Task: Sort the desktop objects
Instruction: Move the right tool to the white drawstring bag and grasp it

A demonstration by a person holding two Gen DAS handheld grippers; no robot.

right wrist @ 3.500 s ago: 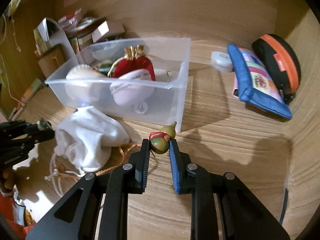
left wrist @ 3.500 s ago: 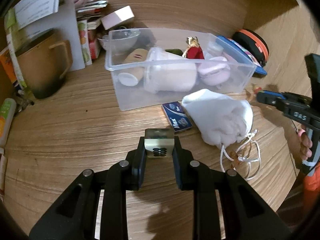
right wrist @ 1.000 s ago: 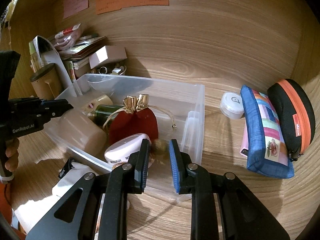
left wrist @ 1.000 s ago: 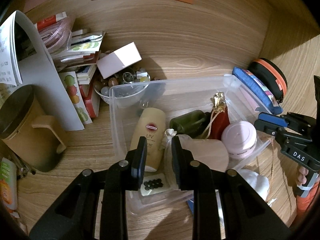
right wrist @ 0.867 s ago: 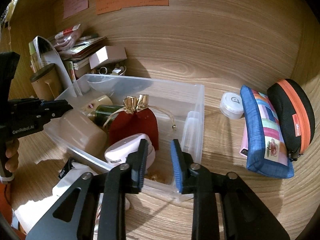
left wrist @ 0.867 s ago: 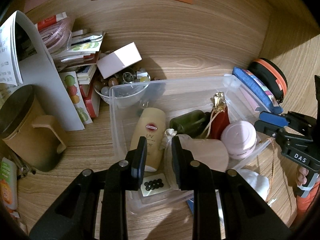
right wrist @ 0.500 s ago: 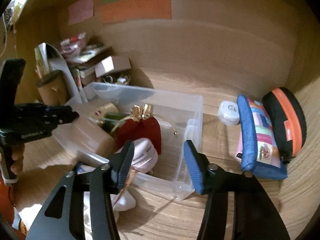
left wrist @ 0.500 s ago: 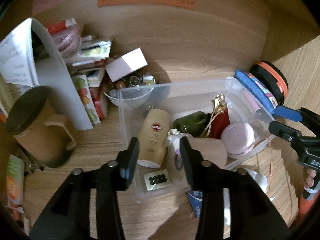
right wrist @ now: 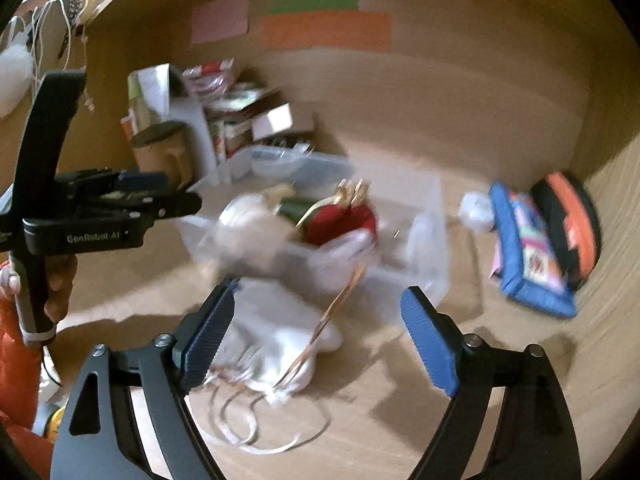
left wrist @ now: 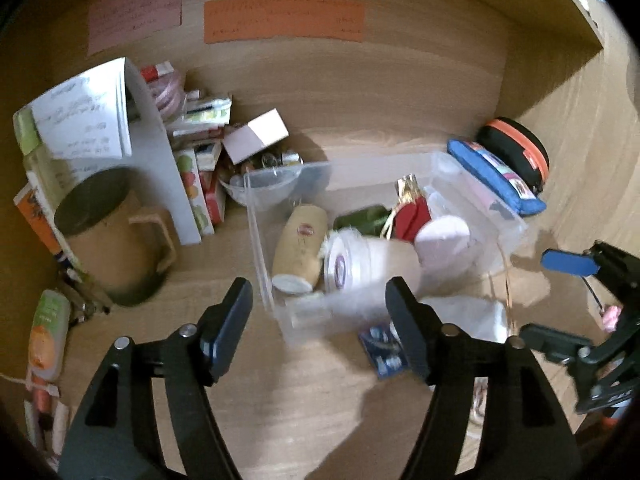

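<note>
A clear plastic bin stands mid-desk and holds a beige tube, a white jar, a red pouch with gold tie and a pink round case. My left gripper is open and empty, raised in front of the bin. My right gripper is open and empty above a white drawstring bag in front of the bin. A small blue box lies by the bag. The right wrist view is blurred.
A tan mug, a paper stand and stacked boxes crowd the back left. A blue pouch and a black and orange case lie at the right by the side wall. A white round tin sits beside them.
Both grippers opened wide and pulled back and up from the bin. The dotted tile and the small gourd charm they held earlier lie dropped in the bin.
</note>
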